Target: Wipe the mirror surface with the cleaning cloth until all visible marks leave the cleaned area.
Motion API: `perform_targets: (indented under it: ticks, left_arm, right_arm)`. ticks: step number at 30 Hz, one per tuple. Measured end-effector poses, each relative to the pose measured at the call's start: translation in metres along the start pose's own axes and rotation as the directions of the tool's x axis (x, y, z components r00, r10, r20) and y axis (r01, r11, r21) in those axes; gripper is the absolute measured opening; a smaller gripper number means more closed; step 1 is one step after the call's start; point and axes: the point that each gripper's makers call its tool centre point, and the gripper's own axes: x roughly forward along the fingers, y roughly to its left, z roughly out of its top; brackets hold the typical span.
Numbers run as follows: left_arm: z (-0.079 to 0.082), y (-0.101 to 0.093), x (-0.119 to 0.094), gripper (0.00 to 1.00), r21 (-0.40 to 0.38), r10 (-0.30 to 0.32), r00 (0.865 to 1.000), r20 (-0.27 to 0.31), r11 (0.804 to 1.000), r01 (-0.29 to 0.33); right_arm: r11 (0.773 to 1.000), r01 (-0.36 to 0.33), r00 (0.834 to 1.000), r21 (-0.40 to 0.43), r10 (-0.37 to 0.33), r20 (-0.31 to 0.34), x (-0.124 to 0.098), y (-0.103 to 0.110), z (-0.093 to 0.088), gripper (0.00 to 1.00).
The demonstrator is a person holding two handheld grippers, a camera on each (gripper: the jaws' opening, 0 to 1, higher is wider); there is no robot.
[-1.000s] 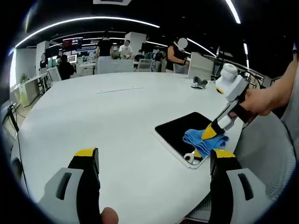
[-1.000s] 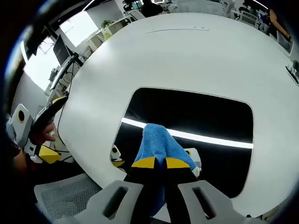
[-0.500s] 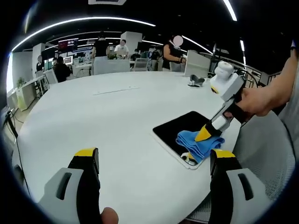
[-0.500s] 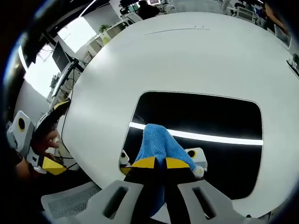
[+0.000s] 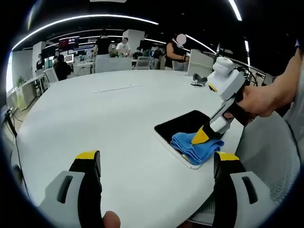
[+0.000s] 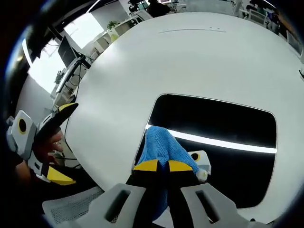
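Note:
A dark rectangular mirror (image 6: 213,123) lies flat on the round white table (image 6: 156,61), near its edge. My right gripper (image 6: 158,166) is shut on a blue cleaning cloth (image 6: 161,149) and presses it onto the mirror's near left part. In the left gripper view the mirror (image 5: 183,124) sits right of centre, with the blue cloth (image 5: 192,145) on its near corner under the right gripper (image 5: 202,135), held by a hand. My left gripper (image 5: 156,161) hovers open over bare table, well left of the mirror, nothing between its jaws.
The mirror reflects a bright ceiling light strip (image 6: 218,142). A small grey object (image 5: 198,81) rests at the table's far side. People and desks (image 5: 114,52) stand beyond the table. A mesh chair (image 6: 71,209) sits beside the table edge below the right gripper.
The right gripper has dragged the cloth toward the mirror's near left corner. The left gripper stays open and still.

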Motion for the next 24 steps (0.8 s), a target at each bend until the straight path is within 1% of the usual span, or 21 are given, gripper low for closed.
perform_targets:
  ticks: [4, 7, 9, 14, 17, 22, 24]
  left_arm:
    - [0.000, 0.003, 0.001, 0.99, 0.010, 0.000, 1.000, -0.010, 1.000, 0.000]
    - [0.005, 0.010, 0.003, 0.99, 0.000, 0.013, 1.000, -0.002, 1.000, -0.013]
    - [0.008, 0.013, 0.005, 0.99, -0.004, 0.020, 1.000, 0.004, 1.000, -0.020]
    - [0.011, 0.010, 0.009, 0.99, -0.003, 0.016, 1.000, 0.011, 1.000, -0.016]
    - [0.005, 0.007, 0.012, 0.99, 0.012, 0.009, 1.000, -0.003, 1.000, -0.009]
    - [0.001, 0.002, 0.012, 0.99, 0.015, -0.008, 1.000, -0.014, 1.000, 0.008]
    - [-0.005, 0.004, 0.011, 0.99, 0.013, -0.004, 0.999, -0.037, 1.000, 0.004]
  right_arm:
    - [1.000, -0.013, 1.000, 0.003, 0.013, -0.004, 0.001, 0.002, 0.001, 0.00]
    - [1.000, -0.009, 1.000, -0.030, 0.008, -0.013, 0.002, 0.004, 0.002, 0.00]
    - [0.999, -0.012, 1.000, -0.036, 0.012, -0.014, 0.003, 0.006, 0.003, 0.00]
    - [0.999, -0.016, 1.000, -0.032, 0.015, -0.016, 0.003, 0.006, 0.003, 0.00]
    - [0.999, -0.020, 1.000, -0.032, 0.020, -0.016, 0.003, 0.005, 0.003, 0.00]
    - [0.999, -0.023, 1.000, -0.030, 0.022, -0.018, 0.004, 0.005, 0.003, 0.00]
    - [0.999, -0.023, 1.000, -0.038, 0.022, -0.017, 0.004, 0.005, 0.003, 0.00]
